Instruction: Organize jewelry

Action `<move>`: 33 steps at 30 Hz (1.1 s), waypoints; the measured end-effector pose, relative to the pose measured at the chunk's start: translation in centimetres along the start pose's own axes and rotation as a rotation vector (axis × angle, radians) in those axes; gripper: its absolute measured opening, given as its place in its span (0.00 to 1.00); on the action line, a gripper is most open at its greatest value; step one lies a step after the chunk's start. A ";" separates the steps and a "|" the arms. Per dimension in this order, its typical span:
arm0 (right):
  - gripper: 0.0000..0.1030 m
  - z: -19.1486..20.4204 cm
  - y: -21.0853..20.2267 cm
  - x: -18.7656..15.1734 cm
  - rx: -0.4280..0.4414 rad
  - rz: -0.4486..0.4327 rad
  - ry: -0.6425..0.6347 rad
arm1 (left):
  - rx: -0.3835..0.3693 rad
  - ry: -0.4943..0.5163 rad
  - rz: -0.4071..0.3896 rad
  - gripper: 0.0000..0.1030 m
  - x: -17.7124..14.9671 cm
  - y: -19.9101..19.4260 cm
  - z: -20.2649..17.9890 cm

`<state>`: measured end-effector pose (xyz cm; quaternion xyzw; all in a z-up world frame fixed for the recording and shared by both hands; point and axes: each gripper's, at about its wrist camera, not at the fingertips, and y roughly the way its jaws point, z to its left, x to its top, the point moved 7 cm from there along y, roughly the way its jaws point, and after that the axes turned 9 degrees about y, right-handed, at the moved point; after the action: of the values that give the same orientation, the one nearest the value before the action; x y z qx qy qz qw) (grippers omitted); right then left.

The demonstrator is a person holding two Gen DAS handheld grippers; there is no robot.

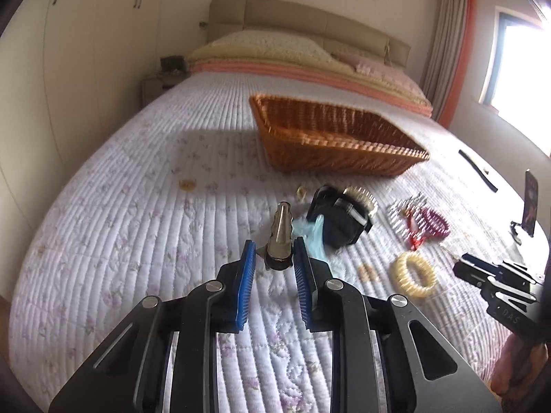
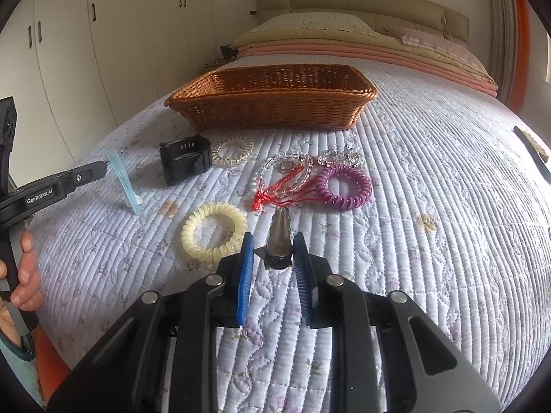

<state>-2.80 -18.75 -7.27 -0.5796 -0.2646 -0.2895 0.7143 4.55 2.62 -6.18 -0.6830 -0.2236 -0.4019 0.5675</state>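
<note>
On a quilted white bedspread (image 2: 430, 158) with faint lilac flowers, jewelry lies scattered in front of a wicker basket (image 2: 272, 99), which looks empty from here and is probably where the pieces belong.

Seen from the right wrist camera, the left gripper (image 2: 103, 168) comes in from the left, its tips closed on a pale blue strip (image 2: 124, 186) that hangs down to the quilt, likely lifted for carrying to the basket. From its own camera the blue pads look parted, with the strip just beside the right one, so the grip shows only in the other view.

The right gripper (image 2: 273, 258) hovers low with its jaws apart and nothing between them. A cream coil band (image 2: 213, 232) lies just to its left, perhaps the next pick.

Farther on lie a black watch (image 2: 186, 158), a clear coil band (image 2: 232, 151), clear beads (image 2: 286, 175) with a red tassel (image 2: 279, 189), and a purple coil band (image 2: 344, 182).

Behind are stacked pillows (image 2: 344, 38), a padded headboard (image 2: 361, 3), and white wardrobes (image 2: 103, 34); a bright window (image 1: 520, 62) shows in the left view.
</note>
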 end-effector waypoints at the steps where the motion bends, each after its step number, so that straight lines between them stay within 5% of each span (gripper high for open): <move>1: 0.20 0.0 -0.3 0.3 0.004 -0.009 0.001 | -0.008 0.004 -0.027 0.20 0.6 -0.6 -0.3; 7: 0.20 0.8 -2.5 5.1 0.031 -0.114 -0.018 | -0.039 0.045 -0.118 0.20 4.6 -2.2 -1.5; 13: 0.20 1.5 -1.0 12.7 0.048 -0.186 -0.040 | -0.068 0.070 -0.165 0.20 11.8 0.2 -3.1; 21: 0.20 0.3 10.3 20.2 0.059 0.009 0.041 | -0.056 0.058 0.025 0.21 16.4 11.4 -3.9; 25: 0.20 -1.2 14.9 19.8 0.062 0.132 0.112 | -0.060 0.022 0.134 0.21 16.1 16.2 -3.4; 33: 0.20 -2.5 17.3 18.5 0.052 0.202 0.167 | -0.096 -0.009 0.195 0.21 14.3 18.1 -2.8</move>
<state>22.57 -20.38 -6.16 -0.5584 -0.1520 -0.2565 0.7742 25.75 -6.83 -5.38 -0.7295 -0.1392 -0.3520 0.5697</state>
